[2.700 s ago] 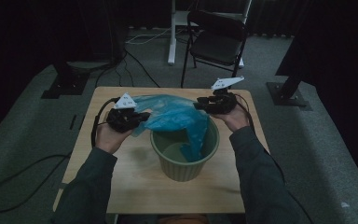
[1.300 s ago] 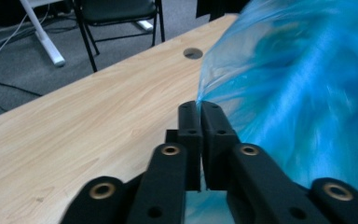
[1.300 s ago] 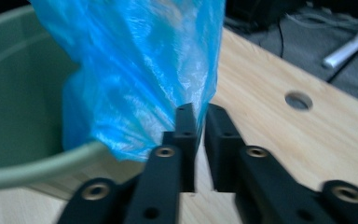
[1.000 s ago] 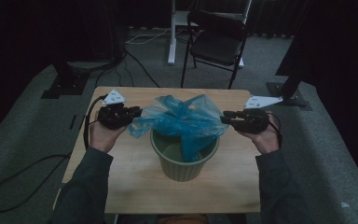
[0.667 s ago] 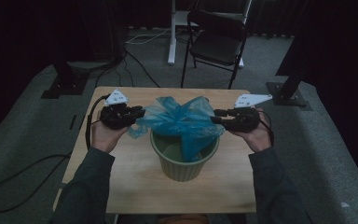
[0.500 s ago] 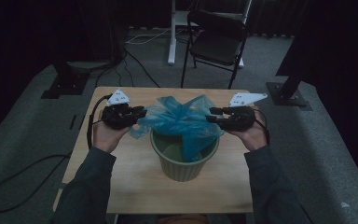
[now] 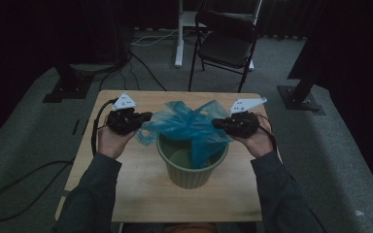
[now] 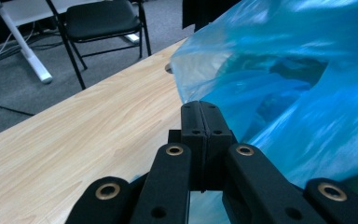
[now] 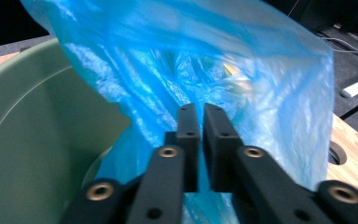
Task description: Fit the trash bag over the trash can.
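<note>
Blue bag stretches between both clenched hand-held grippers (over the green bin).

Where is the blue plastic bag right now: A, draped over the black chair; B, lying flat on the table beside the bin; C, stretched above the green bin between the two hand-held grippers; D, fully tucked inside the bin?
C: the blue plastic bag hangs over the green bin, with the left hand-held gripper and the right hand-held gripper each at one side of it.
</note>
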A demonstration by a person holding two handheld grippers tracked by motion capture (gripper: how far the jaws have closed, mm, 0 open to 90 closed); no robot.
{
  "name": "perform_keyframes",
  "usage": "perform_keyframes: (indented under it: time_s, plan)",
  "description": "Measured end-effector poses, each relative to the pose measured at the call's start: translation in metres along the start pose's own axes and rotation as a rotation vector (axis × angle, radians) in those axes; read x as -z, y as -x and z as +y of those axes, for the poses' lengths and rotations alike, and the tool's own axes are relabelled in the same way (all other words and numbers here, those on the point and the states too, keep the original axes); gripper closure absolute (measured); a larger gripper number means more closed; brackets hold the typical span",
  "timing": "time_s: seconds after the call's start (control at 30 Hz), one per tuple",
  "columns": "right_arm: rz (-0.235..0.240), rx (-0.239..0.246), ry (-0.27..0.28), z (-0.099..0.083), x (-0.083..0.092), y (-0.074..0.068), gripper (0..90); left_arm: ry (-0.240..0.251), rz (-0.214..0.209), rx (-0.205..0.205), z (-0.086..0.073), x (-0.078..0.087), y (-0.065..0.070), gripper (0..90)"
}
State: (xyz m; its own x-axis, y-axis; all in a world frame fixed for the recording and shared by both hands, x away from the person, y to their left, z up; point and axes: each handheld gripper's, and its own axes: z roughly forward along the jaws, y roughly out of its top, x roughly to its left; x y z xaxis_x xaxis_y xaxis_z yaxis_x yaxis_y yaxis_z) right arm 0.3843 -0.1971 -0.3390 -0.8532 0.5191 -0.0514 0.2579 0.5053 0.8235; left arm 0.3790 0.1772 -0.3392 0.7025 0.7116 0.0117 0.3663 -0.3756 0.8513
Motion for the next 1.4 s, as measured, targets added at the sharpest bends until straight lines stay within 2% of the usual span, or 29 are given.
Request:
perform_keyframes:
  time_s: [0.13,0.33,0.73,1.0,1.27,1.4]
  plan:
    - [-0.002,-0.007,0.004,-0.006,0.006,0.000,89.7,-0.006,0.014,0.010,-0.003,0.001,-0.004,89.8]
    - [0.015,-0.047,0.019,-0.028,0.024,0.001,90.0,-0.023,0.030,0.028,-0.010,0.001,-0.010,89.9]
    - [0.017,-0.070,-0.020,-0.055,0.039,-0.006,90.0,-0.076,0.048,0.059,-0.024,-0.002,-0.018,89.9]
    - [0.015,-0.086,-0.044,-0.068,0.048,-0.008,90.0,-0.083,0.070,0.090,-0.029,0.000,-0.024,89.9]
    - [0.040,-0.108,-0.042,-0.078,0.052,-0.007,90.0,-0.083,0.070,0.097,-0.030,-0.002,-0.023,89.8]
    - [0.058,-0.100,-0.043,-0.077,0.047,-0.009,90.0,-0.070,0.043,0.093,-0.028,-0.002,-0.020,88.9]
